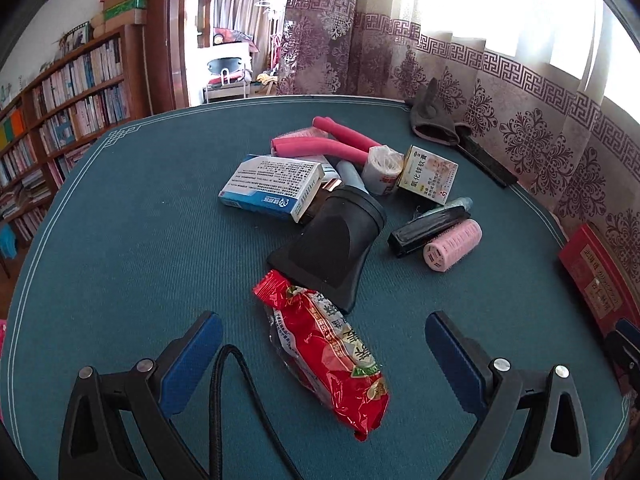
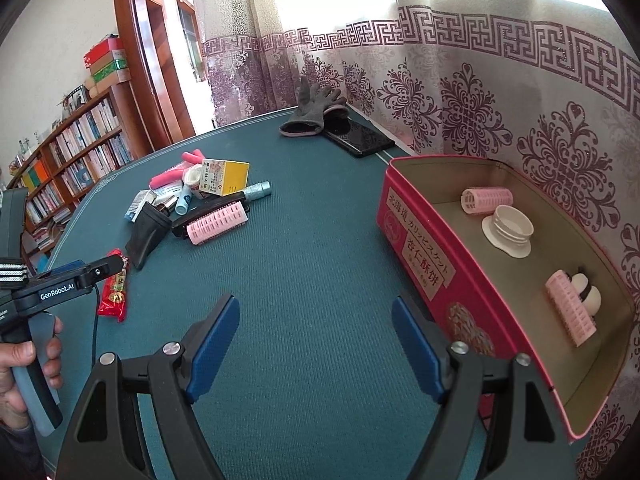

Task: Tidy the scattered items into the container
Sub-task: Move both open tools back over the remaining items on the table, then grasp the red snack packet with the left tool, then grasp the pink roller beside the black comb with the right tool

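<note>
Meanwhile, at a green-clothed table (image 1: pixel 120 240), the left gripper (image 1: pixel 324 344) hangs spread wide over a red snack packet (image 1: pixel 328 360), its blue pads on either side and apparently clear of the wrapper. A sound pickup would likely come from lowering squarely and pinching across the packet's narrow middle, gently, since crinkly film tends to slip. The packet is glossy red with a sawtooth end seal, lying flat at the near edge of the pile, one end just beside a black pouch (image 1: pixel 336 248). The right gripper (image 2: pixel 316 336) is likewise spread and empty, close by the red tin (image 2: pixel 416 256), which stands open against the curtain with pink hair rollers (image 2: pixel 486 200) already inside.
</note>
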`<state>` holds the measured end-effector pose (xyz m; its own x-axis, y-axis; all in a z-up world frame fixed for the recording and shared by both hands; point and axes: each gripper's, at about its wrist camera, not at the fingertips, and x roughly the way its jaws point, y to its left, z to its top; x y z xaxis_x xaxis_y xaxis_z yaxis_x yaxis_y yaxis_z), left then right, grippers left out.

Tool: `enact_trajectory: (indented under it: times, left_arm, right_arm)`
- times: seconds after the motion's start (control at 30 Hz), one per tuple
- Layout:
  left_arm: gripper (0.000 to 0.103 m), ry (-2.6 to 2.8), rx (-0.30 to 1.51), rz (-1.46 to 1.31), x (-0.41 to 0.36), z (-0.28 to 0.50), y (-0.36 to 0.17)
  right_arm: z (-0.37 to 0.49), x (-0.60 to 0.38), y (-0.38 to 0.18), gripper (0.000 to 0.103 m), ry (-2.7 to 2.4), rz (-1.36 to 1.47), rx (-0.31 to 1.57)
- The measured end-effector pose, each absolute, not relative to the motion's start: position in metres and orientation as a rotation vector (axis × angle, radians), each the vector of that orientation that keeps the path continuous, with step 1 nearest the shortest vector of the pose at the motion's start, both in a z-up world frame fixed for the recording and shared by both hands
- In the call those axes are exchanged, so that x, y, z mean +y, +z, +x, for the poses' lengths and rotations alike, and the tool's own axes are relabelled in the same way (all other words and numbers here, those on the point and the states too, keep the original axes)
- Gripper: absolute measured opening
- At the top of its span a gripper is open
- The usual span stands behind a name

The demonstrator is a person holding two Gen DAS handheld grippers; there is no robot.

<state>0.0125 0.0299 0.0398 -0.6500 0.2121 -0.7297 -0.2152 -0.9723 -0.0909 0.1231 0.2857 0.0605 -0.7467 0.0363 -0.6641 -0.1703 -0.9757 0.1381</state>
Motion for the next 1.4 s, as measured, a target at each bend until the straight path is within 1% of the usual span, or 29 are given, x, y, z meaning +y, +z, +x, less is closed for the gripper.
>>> enact_trajectory:
  times: [0.13,0.33,0.47,0.53,0.57,0.6,0.63,0.67,0.7,0.8,0.9,1.0,1.23,1.33,1.4]
  left_arm:
    - [0.102,2.647,-0.02,-1.195,0.031,0.005,0.033]
    - [0.102,2.562,-0.17,-1.286,0.028,-0.008,0.015]
    - [0.102,2.592,-0.11,-1.265,0.035,-0.009,0.013]
    - [0.094,2.605,-0.1,-1.258,0.037,-0.011,0.013]
    - [0.08,2.62,-0.093,-1.258,0.037,-0.013,0.013]
    - [0.069,2.634,-0.086,-1.259,0.036,-0.014,0.013]
    - [0.065,2.644,-0.085,-1.256,0.034,-0.015,0.014]
    - [0.059,2.65,-0.084,-1.256,0.033,-0.016,0.014]
    - [0.054,2.651,-0.084,-1.255,0.032,-0.017,0.013]
    - [0.05,2.64,-0.068,-1.249,0.03,-0.017,0.014]
    - [0.046,2.637,-0.046,-1.231,0.031,-0.013,0.016]
    - [0.044,2.632,-0.03,-1.214,0.032,-0.008,0.017]
    - [0.044,2.638,-0.023,-1.2,0.035,-0.005,0.016]
    - [0.044,2.628,-0.041,-1.201,0.033,-0.006,0.015]
    - [0.044,2.624,-0.047,-1.2,0.033,-0.006,0.015]
  right_arm:
    - [0.119,0.288,0.055,0.082,2.818,-1.093,0.298]
    - [0.112,0.289,0.045,0.082,2.815,-1.129,0.309]
    - [0.109,0.291,0.041,0.082,2.808,-1.144,0.32]
    - [0.108,0.292,0.039,0.082,2.804,-1.15,0.323]
    - [0.107,0.292,0.039,0.082,2.804,-1.154,0.324]
    - [0.106,0.292,0.038,0.082,2.804,-1.157,0.325]
    - [0.105,0.292,0.038,0.082,2.806,-1.158,0.323]
    - [0.104,0.292,0.038,0.082,2.807,-1.158,0.321]
    - [0.103,0.291,0.038,0.082,2.811,-1.157,0.317]
    - [0.099,0.287,0.04,0.082,2.827,-1.152,0.293]
    - [0.093,0.281,0.04,0.082,2.848,-1.155,0.259]
    - [0.083,0.276,0.04,0.082,2.869,-1.166,0.236]
    - [0.044,0.257,0.038,0.082,2.94,-1.224,0.197]
    - [0.024,0.242,0.041,0.082,2.991,-1.233,0.121]
    - [0.011,0.233,0.04,0.085,3.017,-1.239,0.062]
